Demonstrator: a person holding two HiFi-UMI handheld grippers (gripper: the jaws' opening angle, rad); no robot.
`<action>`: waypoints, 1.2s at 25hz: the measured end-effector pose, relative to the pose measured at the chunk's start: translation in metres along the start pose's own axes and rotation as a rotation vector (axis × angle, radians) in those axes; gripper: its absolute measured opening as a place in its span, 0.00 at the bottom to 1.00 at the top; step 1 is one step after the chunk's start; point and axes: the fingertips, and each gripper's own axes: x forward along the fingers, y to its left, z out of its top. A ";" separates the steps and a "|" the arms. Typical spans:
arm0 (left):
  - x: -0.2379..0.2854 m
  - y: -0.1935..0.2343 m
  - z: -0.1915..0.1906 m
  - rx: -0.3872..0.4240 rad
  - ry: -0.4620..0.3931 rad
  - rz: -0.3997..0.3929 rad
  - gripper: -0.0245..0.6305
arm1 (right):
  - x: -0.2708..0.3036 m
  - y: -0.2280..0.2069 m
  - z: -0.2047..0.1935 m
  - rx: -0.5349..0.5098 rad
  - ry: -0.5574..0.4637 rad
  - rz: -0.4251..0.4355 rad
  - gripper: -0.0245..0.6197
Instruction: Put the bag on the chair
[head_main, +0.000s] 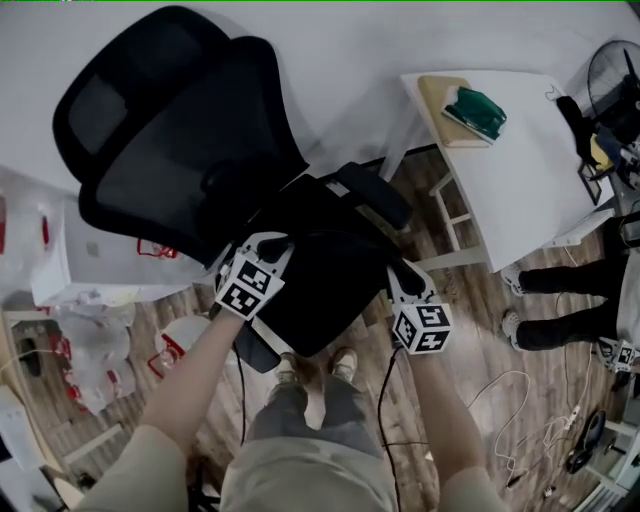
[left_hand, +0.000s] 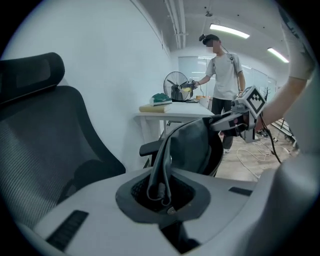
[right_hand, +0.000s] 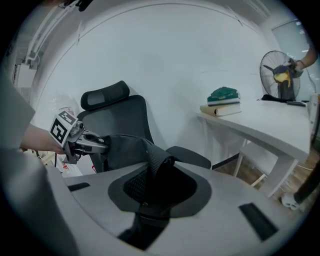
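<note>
**Head view, with both gripper views.** No writing can be read. Each gripper's cube carries black-and-white square markers, and the red print on the white plastic bags (head_main: 95, 345) at 8 o'clock is too blurred to make out.

The black bag (head_main: 320, 270) lies at the centre, over the seat of the black mesh chair (head_main: 170, 150). The chair's back and headrest rise toward 10 o'clock. Whether the bag rests on the seat cannot be told.

The left gripper (head_main: 268, 247) is at the bag's 9 o'clock edge, its jaws pressed together on a thin folded strap (left_hand: 162, 172). The right gripper (head_main: 403, 272) is at the 3 o'clock edge, its jaws clamped on a wider webbing strap (right_hand: 156, 162). The bag hangs between the two.

Surroundings:
- A chair armrest (head_main: 375, 195) shows just beyond the bag at 12 o'clock.
- A white table (head_main: 520, 190) stands at 2 o'clock, near the chair. It holds a green object (head_main: 478, 110) lying on a tan slab, and a fan (head_main: 612, 75) at its far end.
- A second person (left_hand: 222, 75) stands beside that table, holding a gripper.
- A white box (head_main: 110, 265) sits at 9 o'clock.
- Loose cables (head_main: 520, 420) run over the wood floor at 4 o'clock.
</note>
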 end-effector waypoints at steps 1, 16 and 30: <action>0.008 0.001 -0.007 -0.001 0.013 -0.002 0.09 | 0.007 -0.004 -0.007 0.004 0.009 -0.002 0.19; 0.073 -0.016 -0.106 -0.098 0.229 -0.031 0.09 | 0.054 -0.026 -0.112 -0.006 0.263 -0.051 0.22; 0.036 -0.034 -0.107 -0.182 0.204 -0.054 0.47 | 0.024 -0.003 -0.094 -0.006 0.326 -0.055 0.40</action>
